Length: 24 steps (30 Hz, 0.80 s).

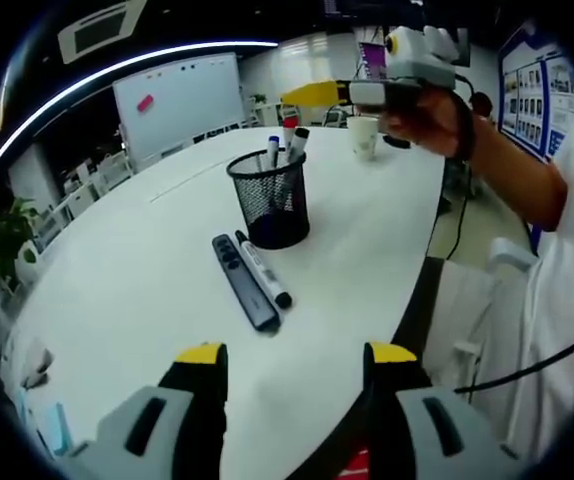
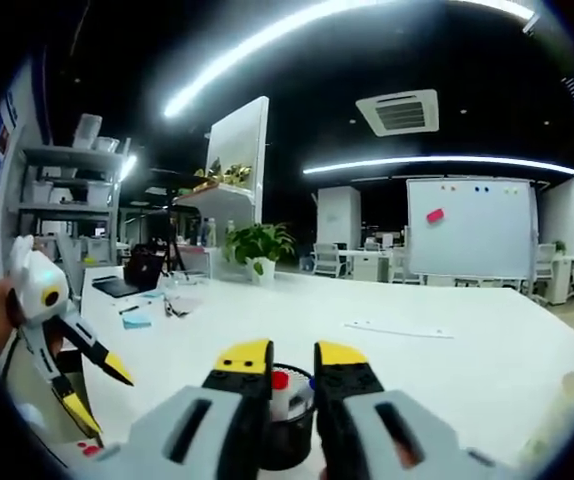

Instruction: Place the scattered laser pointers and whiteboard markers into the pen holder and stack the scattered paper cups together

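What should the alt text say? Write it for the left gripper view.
A black mesh pen holder holding markers stands on a white table; a laser pointer and a whiteboard marker lie beside it. The left gripper is open below them.

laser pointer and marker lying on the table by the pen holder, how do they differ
The laser pointer is a flat, dark, wide bar with buttons; the marker is a round white barrel with a black cap. The laser pointer reaches nearer the left claw; the marker's far end lies closer to the pen holder. Both lie flat, side by side, outside the holder.
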Tool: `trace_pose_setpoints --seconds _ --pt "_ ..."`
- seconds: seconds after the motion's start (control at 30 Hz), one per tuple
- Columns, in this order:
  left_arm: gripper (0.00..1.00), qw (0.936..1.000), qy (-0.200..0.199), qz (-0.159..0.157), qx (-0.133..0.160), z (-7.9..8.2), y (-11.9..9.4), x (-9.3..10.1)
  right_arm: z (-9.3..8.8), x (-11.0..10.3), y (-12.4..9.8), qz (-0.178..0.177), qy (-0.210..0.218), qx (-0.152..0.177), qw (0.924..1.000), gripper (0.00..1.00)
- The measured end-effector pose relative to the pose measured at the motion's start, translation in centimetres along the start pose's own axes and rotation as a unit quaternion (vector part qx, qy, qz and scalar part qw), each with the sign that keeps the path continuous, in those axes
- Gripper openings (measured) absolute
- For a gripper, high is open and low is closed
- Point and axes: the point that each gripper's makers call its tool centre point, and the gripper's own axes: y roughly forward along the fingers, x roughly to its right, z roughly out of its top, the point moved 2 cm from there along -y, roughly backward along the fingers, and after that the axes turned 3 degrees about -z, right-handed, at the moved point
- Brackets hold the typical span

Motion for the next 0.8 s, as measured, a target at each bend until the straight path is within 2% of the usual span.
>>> trace_pose_setpoints --seconds 0.8 --pt "0.55 0.9999 -0.001 -0.005 0.013 1.0 0.1 0.4 -0.9 1.2 -0.7 -0.010 0.004 -0.012 0.9999 0.17"
